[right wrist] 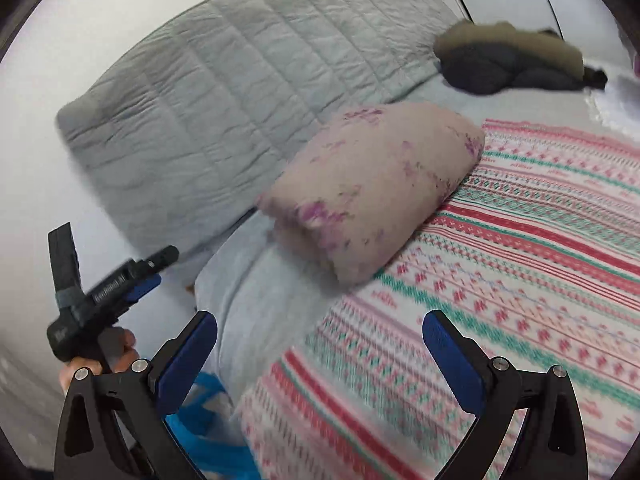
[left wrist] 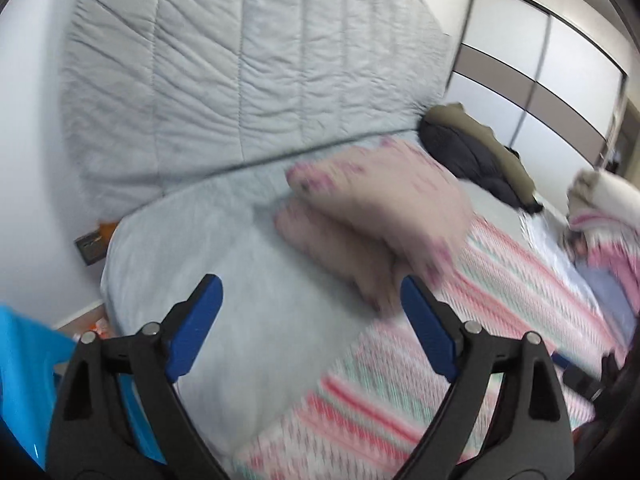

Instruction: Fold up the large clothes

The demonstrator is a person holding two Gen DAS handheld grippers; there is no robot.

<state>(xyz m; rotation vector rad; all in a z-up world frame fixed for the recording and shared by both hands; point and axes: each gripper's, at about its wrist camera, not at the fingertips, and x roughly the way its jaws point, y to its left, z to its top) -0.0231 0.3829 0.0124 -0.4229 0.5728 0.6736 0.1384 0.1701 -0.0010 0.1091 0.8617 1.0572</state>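
Bedroom, mid-chore: over the grey-sheeted bed [right wrist: 256, 304] I hold my left gripper [left wrist: 310, 320] and right gripper [right wrist: 320, 354] with fingers spread, gripping nothing. Beyond them lies a pink, flower-printed bundle [right wrist: 372, 192] that looks already folded, part on the sheet and part on the striped knit blanket [right wrist: 500, 264]. Farther back a dark garment with an olive trim [right wrist: 512, 64] sits heaped, seemingly unfolded; motion blur hides the heap at the left view's right edge.
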